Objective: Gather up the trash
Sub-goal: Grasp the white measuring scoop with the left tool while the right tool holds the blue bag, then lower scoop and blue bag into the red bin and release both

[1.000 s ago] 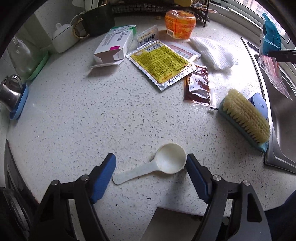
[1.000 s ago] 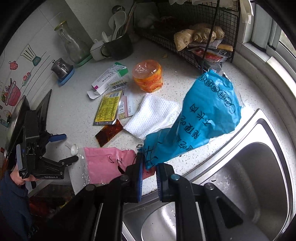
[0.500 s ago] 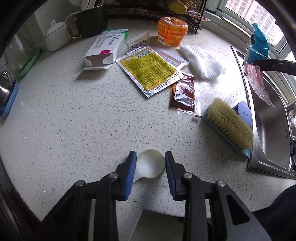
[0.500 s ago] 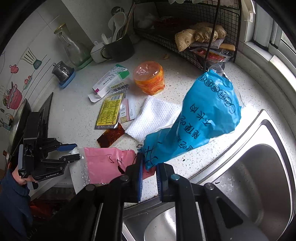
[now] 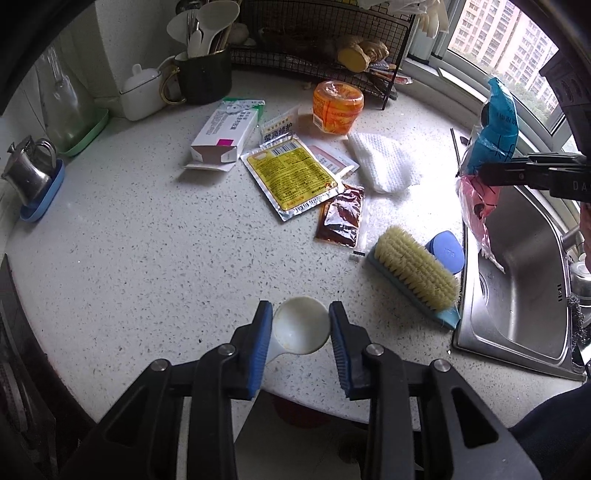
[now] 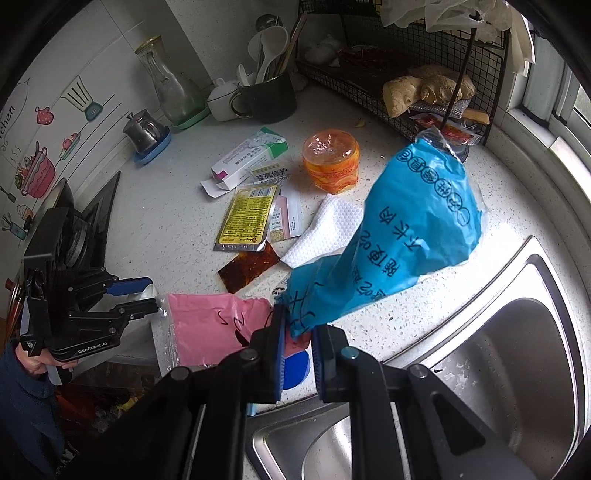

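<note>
My left gripper (image 5: pixel 300 310) is shut on the bowl of a white plastic scoop (image 5: pixel 300 330), held just above the speckled counter (image 5: pixel 147 240); its handle runs back under the left finger. The right wrist view shows the same gripper (image 6: pixel 138 297) at the counter's left edge. My right gripper (image 6: pixel 299 325) is shut on the gathered ends of a blue bag (image 6: pixel 417 221) and a pink bag (image 6: pixel 210 325), near the sink. On the counter lie a yellow packet (image 5: pixel 291 175), a dark sauce sachet (image 5: pixel 341 216), a white wipe (image 5: pixel 384 162) and an open carton (image 5: pixel 225 129).
A scrub brush (image 5: pixel 417 273) and a blue oval lid (image 5: pixel 445 251) lie by the steel sink (image 5: pixel 524 295). An orange tub (image 5: pixel 338 107), a dark utensil mug (image 5: pixel 205 74) and a wire rack (image 5: pixel 325 33) stand at the back. A hob (image 6: pixel 81 236) borders the left.
My left gripper closed on the scoop's bowl and rose from the counter with it. The right gripper kept its hold on the bags and barely shifted.
</note>
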A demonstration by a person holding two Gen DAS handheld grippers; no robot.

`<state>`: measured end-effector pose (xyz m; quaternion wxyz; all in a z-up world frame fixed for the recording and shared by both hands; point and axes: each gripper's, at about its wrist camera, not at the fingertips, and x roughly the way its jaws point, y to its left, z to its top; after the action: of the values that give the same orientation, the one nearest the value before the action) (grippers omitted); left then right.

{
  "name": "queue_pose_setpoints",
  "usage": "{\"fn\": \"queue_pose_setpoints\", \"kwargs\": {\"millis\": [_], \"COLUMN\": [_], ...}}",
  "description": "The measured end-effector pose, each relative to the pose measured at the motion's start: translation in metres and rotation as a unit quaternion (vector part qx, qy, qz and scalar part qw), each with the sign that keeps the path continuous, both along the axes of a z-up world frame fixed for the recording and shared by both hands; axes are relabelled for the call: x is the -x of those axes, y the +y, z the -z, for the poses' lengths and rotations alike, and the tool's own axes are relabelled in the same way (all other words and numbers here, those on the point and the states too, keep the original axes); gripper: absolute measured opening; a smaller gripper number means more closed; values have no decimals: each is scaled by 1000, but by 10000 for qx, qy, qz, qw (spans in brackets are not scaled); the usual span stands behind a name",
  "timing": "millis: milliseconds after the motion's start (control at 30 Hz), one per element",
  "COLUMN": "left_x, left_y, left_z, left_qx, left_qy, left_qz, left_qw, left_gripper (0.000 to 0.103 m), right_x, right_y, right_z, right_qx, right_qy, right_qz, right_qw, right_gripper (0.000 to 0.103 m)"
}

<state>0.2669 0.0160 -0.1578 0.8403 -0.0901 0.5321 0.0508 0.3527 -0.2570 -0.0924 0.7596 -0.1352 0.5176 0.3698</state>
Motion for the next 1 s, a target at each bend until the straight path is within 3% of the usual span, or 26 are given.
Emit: {"fn": "queue_pose_setpoints", "kwargs": {"millis": [267,567,767,1000], "left_x": [37,126,192,252], "left_y": [-18,-47,-68,-98], "left_z": [-37,-63,-56,-24], "left_qx": [-200,-330,-315,-190], "left_qy": [-231,-406,-376,-214], "left_qz": [-164,-443,-624,-791], "left_qw": [9994,9976,9968,9965], "left_gripper": [29,29,29,29], "right_x": [44,138,211,285], "right_y": [9,19,18,14], "right_z": [-13,-17,-2,35], "right_qx": [43,16,85,361], "right_qy": [-218,-409,-476,-506], "right_qz": [-336,-930,-1303,-1644], "right_qw": [9992,9948,9903,9844], "right_gripper": [11,11,11,11]}}
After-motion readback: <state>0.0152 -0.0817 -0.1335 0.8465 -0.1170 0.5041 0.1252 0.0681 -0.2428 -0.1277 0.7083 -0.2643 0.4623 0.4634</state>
